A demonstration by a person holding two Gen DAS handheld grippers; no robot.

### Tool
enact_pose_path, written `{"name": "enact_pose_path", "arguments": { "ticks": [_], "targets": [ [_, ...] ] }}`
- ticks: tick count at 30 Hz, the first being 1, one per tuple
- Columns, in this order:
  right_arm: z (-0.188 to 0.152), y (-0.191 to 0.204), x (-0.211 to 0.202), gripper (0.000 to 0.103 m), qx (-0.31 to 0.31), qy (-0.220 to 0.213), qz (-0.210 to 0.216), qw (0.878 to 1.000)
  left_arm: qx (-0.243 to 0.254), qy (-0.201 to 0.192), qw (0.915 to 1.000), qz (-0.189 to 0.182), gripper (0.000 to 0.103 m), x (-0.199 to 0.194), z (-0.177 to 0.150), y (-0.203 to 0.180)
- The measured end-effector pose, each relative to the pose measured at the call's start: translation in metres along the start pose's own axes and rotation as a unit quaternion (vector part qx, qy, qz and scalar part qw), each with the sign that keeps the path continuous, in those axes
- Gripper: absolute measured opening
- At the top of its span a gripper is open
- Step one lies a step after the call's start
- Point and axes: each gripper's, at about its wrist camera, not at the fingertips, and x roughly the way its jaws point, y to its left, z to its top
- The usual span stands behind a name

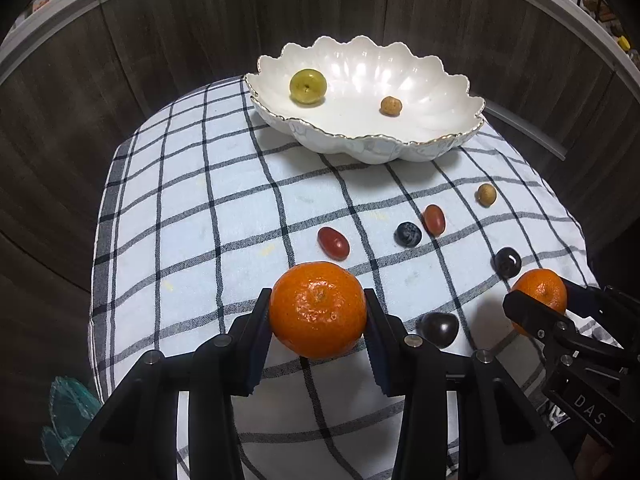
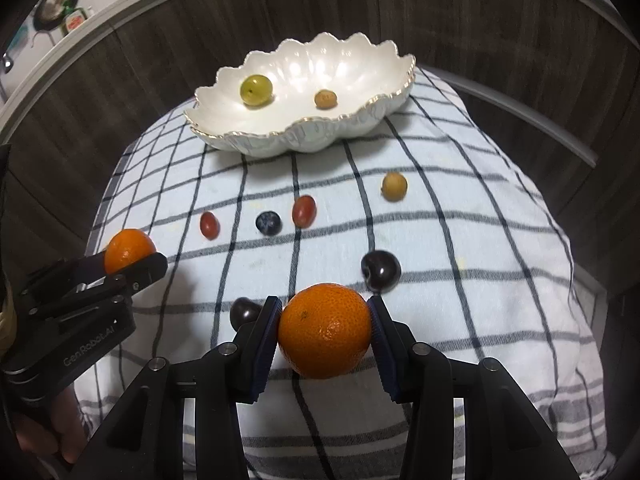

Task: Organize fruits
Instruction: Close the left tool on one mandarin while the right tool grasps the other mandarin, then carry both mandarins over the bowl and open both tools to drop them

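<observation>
Gripping one glossy orange mandarin (image 1: 318,309) in the left gripper (image 1: 318,314) and another dimpled mandarin (image 2: 324,330) in the right gripper (image 2: 324,332), both jaws clamped, above the checked cloth (image 1: 224,208). Best carry them level, release low: the scalloped white gold-rimmed bowl (image 1: 440,142) looks slick, and round fruit could roll.
</observation>
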Motion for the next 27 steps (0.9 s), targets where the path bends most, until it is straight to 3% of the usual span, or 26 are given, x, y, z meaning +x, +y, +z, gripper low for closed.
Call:
{"name": "enact_pose_path", "arguments": {
  "ticks": [12,27],
  "targets": [
    [0.029,0.001,-0.016,0.045,-0.031,-0.043,0.003,0.999,-0.014,-0.014,0.9998,0.006,0.042,-0.013,0.018,-0.007],
    [0.084,-0.017,-0.015,0.045,-0.044,-0.072,-0.009,0.996,-0.030,-0.040,0.9986,0.016,0.042,-0.014,0.064,-0.015]
  ]
}}
